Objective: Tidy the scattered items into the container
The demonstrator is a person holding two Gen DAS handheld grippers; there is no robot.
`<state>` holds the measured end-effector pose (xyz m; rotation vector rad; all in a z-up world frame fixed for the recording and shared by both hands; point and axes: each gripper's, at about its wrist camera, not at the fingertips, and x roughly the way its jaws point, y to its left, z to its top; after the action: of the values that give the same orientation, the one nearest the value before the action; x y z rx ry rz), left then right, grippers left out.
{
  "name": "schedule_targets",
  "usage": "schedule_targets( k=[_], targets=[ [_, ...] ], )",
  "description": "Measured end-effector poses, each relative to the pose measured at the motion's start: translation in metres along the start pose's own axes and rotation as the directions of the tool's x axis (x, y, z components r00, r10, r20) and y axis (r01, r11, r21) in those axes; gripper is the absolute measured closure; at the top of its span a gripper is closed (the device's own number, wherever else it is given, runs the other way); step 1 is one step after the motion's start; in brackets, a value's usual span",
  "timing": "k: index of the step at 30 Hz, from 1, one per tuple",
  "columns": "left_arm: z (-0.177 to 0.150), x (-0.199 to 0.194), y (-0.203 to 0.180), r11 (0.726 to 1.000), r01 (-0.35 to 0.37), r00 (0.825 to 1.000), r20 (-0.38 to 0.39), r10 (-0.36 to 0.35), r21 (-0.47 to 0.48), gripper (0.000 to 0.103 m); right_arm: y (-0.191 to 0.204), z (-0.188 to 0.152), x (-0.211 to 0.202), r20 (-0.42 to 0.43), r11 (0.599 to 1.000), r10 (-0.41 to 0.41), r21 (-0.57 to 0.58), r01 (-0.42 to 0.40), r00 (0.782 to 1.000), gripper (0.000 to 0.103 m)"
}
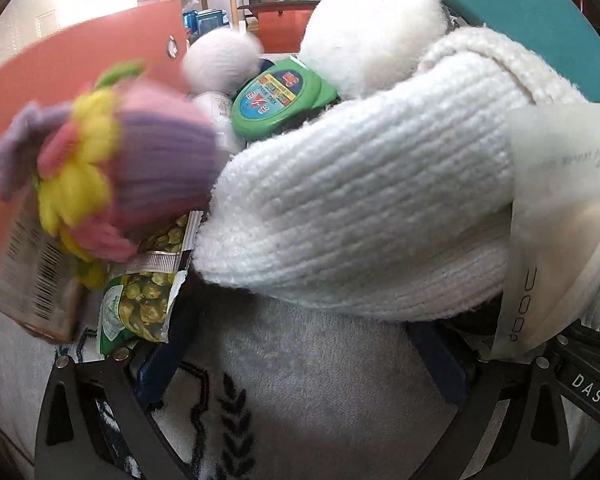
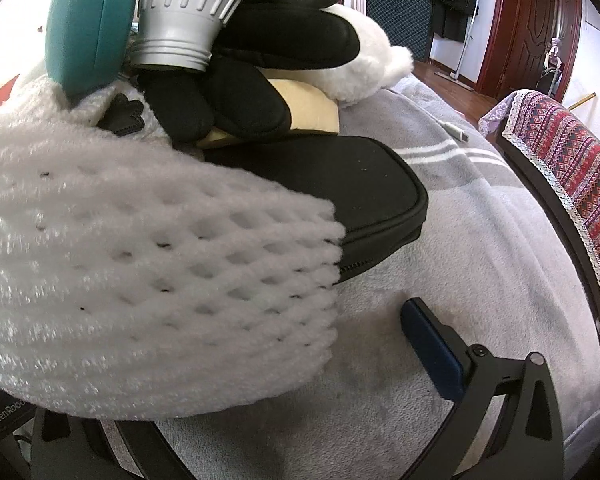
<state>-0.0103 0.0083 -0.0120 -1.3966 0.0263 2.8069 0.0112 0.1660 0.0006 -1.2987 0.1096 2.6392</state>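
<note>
Grey blanket [image 2: 480, 240] bare rightward | right hand-held gripper [image 2: 236, 360] state unclear behind foam net [image 2: 140, 272] | left hand-held gripper [image 1: 300, 360] spread wide

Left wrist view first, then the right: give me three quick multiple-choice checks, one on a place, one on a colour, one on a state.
1. Where is the green snack packet?
A. on top of the white knit item
B. low at the left, beside the left gripper's left finger
C. under the teal case

2. What colour is the flat zipped pouch?
A. black
B. red
C. yellow

3. How are the right gripper jaws?
A. shut tight
B. open
C. out of view

Answers: 1 B, it lies below the pink and purple knit item. 2 A, black fabric on the grey blanket. 3 B, the right finger stands well clear; foam netting hides the other.
</note>
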Motion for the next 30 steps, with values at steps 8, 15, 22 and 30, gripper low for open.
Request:
schedule_targets(
  k=[8,15,22,30],
  targets=[
    [0.0074,-0.0007,-0.0022,1.000,-0.001,1.000,-0.003,0.001,0.001,0.000,0.0003,-0.0002,0.0000,0.000,1.000,0.001,0.001,-0.001,1.000,0.000],
    [0.0085,-0.0013,-0.0020,1.000,0.000,1.000,-0.003,0.000,0.001,0.000,0.0024,0.0001,-0.0010,0.000,1.000,0.000,0.001,0.000,1.000,0.000],
    [0.0073,-0.0019,-0.0025,1.000,0.001,1.000,-0.002,-0.001,0.002,0.000,0.0023,0.0003,-0.0007,0.001,1.000,0.000,0.002,0.000,1.000,0.000],
    [0.0095,-0.0027,-0.0032,1.000,0.001,1.000,0.000,-0.001,0.002,0.000,0.0020,-0.0006,-0.0006,0.002,1.000,0.000,0.002,0.000,1.000,0.000]
  ],
)
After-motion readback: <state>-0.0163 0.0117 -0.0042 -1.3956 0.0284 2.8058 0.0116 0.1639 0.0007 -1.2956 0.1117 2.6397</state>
